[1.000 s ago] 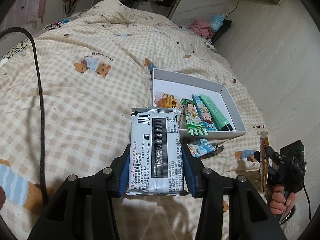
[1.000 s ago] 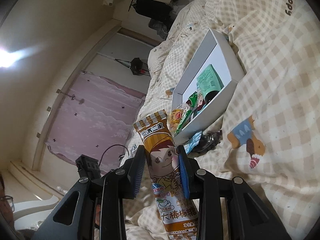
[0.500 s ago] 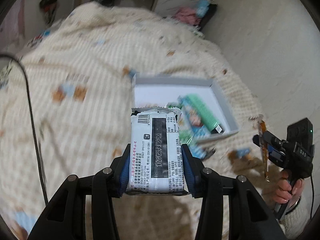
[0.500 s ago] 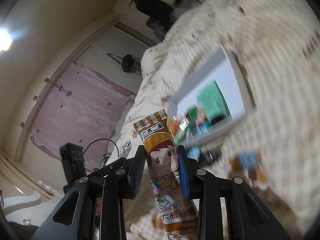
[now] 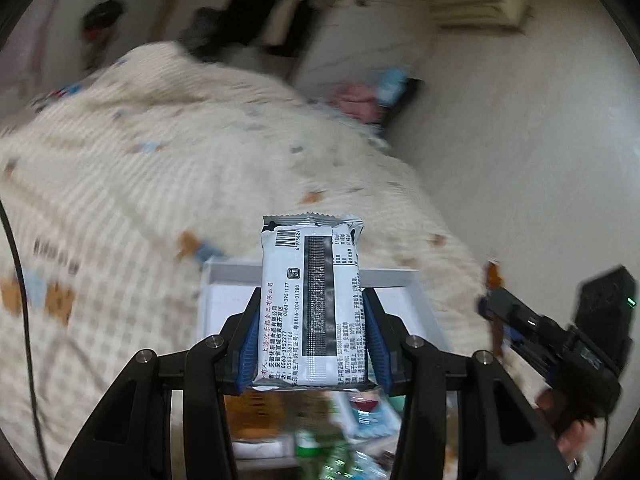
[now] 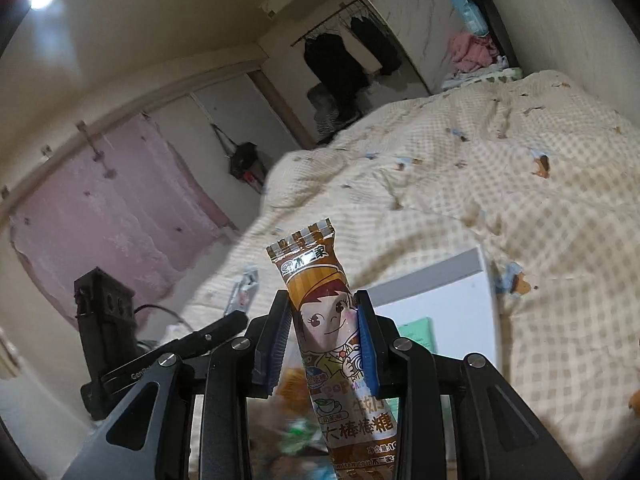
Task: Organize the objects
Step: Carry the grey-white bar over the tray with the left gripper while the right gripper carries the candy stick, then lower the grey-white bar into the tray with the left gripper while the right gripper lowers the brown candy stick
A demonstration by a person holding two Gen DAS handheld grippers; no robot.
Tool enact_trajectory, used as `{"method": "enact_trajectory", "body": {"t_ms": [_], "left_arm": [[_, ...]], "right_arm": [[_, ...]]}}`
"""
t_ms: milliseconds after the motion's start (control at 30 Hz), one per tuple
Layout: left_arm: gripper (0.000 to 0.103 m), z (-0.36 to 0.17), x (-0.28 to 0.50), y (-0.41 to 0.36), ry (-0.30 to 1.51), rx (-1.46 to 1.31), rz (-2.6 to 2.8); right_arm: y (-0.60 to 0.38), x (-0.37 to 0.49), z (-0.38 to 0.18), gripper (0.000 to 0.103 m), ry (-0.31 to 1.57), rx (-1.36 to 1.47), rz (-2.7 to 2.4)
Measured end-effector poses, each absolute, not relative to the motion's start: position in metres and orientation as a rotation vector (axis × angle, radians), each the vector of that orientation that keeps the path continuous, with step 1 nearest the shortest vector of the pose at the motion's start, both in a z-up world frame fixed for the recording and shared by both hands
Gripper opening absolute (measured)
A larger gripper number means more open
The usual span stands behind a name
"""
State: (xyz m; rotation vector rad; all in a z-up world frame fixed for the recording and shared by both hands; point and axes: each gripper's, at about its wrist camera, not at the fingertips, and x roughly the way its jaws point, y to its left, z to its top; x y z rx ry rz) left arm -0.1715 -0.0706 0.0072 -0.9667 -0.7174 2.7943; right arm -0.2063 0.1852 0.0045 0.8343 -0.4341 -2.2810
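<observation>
Tongs status: your left tongs (image 5: 312, 332) grip the white packet (image 5: 312, 300); your right tongs (image 6: 322, 344) grip the brown candy stick (image 6: 332, 336). Both long axes point to 12 o'clock, directly over the white box (image 5: 396, 276) on the bed (image 5: 120, 200).

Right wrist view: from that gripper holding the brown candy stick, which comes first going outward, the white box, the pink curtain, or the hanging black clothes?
1. white box, just beyond the right gripper, on the bed.
2. pink curtain, left wall.
3. hanging black clothes, far corner.
</observation>
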Motion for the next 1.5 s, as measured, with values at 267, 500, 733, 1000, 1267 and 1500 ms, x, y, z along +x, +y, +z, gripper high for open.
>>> {"method": "enact_trajectory", "body": {"t_ms": [267,500,733,1000,1267,1500], "left_arm": [[0.050,-0.018,-0.187,-0.047,-0.560,-1.090,2.780],[0.049,-0.037,-0.202,-0.017,-0.435,-1.190,2.756],[0.049,-0.050,-0.201,0.001,-0.323,-1.255,2.744],[0.050,-0.052,-0.201,0.007,-0.286,-1.261,2.735],[0.050,-0.053,-0.202,0.011,-0.238,-1.277,2.738],[0.050,-0.053,-0.202,0.010,-0.247,-1.268,2.739]], "right_arm": [[0.171,-0.217,-0.021,0.033,-0.283,0.861,-2.398],[0.175,-0.223,-0.030,0.033,-0.245,0.872,-2.452],[0.173,-0.223,-0.039,0.033,-0.207,0.888,-2.453],[0.168,-0.223,-0.044,0.033,-0.153,0.885,-2.488],[0.166,-0.223,-0.047,0.033,-0.113,0.876,-2.495],[0.169,-0.225,-0.050,0.033,-0.133,0.884,-2.492]]}}
